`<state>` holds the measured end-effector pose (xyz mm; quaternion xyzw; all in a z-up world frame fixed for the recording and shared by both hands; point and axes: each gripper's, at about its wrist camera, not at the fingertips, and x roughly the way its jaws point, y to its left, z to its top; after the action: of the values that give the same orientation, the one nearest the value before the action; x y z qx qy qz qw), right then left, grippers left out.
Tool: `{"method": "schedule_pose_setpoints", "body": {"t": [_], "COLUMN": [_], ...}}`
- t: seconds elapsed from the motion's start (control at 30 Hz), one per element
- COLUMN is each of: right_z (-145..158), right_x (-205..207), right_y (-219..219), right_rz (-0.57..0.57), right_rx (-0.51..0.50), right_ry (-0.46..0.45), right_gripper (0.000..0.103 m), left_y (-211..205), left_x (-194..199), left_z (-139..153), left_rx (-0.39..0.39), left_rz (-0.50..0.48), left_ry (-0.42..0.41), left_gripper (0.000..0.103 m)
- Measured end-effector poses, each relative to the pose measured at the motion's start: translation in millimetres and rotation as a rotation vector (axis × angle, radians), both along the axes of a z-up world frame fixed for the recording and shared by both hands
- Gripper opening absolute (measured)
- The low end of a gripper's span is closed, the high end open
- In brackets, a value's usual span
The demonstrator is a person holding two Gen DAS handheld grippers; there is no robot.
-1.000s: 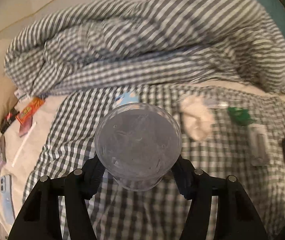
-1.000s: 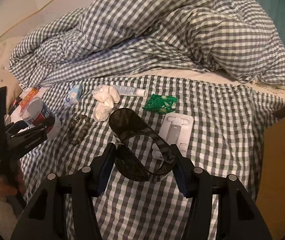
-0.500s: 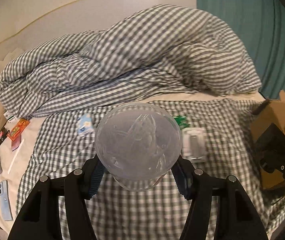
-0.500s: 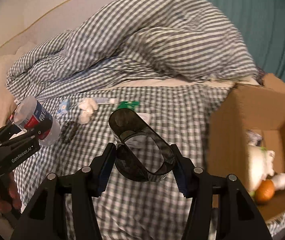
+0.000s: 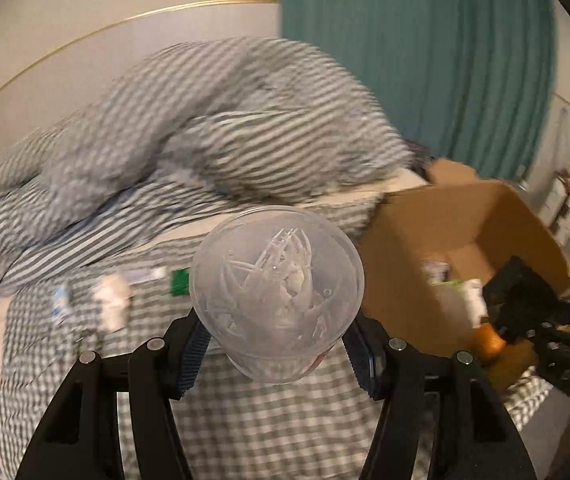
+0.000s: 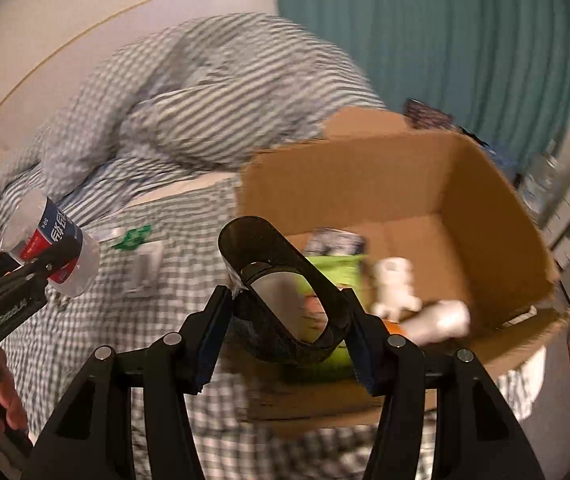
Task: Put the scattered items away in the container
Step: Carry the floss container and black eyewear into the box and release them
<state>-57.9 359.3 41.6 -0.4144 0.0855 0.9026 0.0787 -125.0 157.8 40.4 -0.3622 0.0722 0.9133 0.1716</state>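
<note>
My left gripper (image 5: 277,354) is shut on a clear plastic jar (image 5: 276,292) with a red and blue label, seen bottom-first; it also shows in the right wrist view (image 6: 51,250). My right gripper (image 6: 289,334) is shut on a dark translucent plastic holder (image 6: 285,300) and hangs over the near edge of the open cardboard box (image 6: 485,216). The box also shows at the right of the left wrist view (image 5: 465,220). Inside it lie a white toy figure (image 6: 395,286), a green packet (image 6: 335,272) and an orange (image 5: 489,342).
Loose items stay on the checked bedspread (image 5: 265,420): a green packet (image 6: 133,236), a white phone stand (image 6: 147,264), crumpled tissue (image 5: 111,300), a small blue packet (image 5: 61,304). A bunched checked duvet (image 5: 205,120) lies behind. A teal curtain (image 5: 425,60) hangs at the back right.
Both grippers have swung right and up with their loads. The box has come into full view, and the right gripper now hangs over its near edge.
</note>
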Motion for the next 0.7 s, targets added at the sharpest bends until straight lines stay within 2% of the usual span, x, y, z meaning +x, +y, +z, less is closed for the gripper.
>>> {"method": "schedule_pose_setpoints", "body": {"t": [0.03, 0.1, 0.2, 0.27, 0.37, 0.4, 0.43, 0.47, 0.53, 0.7], "right_z": [-1.3, -5.9, -11.9, -20.0, -24.9, -24.6, -24.8, -24.4, -24.5, -24.8], "right_x": [2.9, 7.6, 12.9, 9.3, 12.0, 15.5, 18.3, 22.5, 25.1, 33.9], "right_y": [9.8, 29.0, 54.7, 66.9, 81.9, 85.7, 89.7, 96.0, 103.1, 113.4], "right_rz": [-0.017, -0.056, -0.100, -0.119, -0.150, -0.162, -0.170, -0.182, -0.202, -0.219], "right_rx": [-0.001, -0.001, 0.003, 0.008, 0.015, 0.014, 0.004, -0.008, 0.000, -0.006], "right_ry": [-0.002, -0.007, -0.011, -0.030, -0.028, -0.016, -0.008, 0.005, 0.014, 0.014], "right_gripper": [0.054, 0.047, 0.046, 0.038, 0.038, 0.046, 0.052, 0.057, 0.058, 0.058], "left_y": [13.7, 43.8, 90.2, 117.8, 150.1, 158.2, 162.7, 168.6, 171.6, 165.6], "left_x": [1.4, 4.7, 10.0, 8.2, 6.2, 5.8, 7.2, 7.4, 6.9, 7.3], "left_z": [0.6, 2.6, 5.3, 0.9, -10.0, -13.8, -15.7, -17.1, -16.9, -13.4], "left_rx": [0.003, 0.014, 0.011, 0.013, -0.014, -0.025, -0.034, -0.048, -0.065, -0.074], "left_rz": [-0.028, -0.090, -0.181, -0.219, -0.258, -0.266, -0.271, -0.266, -0.241, -0.219], "left_ry": [0.000, 0.002, 0.021, 0.005, -0.008, -0.011, -0.009, 0.006, 0.036, 0.055], "left_gripper": [0.063, 0.063, 0.063, 0.063, 0.063, 0.064, 0.067, 0.081, 0.102, 0.103]}}
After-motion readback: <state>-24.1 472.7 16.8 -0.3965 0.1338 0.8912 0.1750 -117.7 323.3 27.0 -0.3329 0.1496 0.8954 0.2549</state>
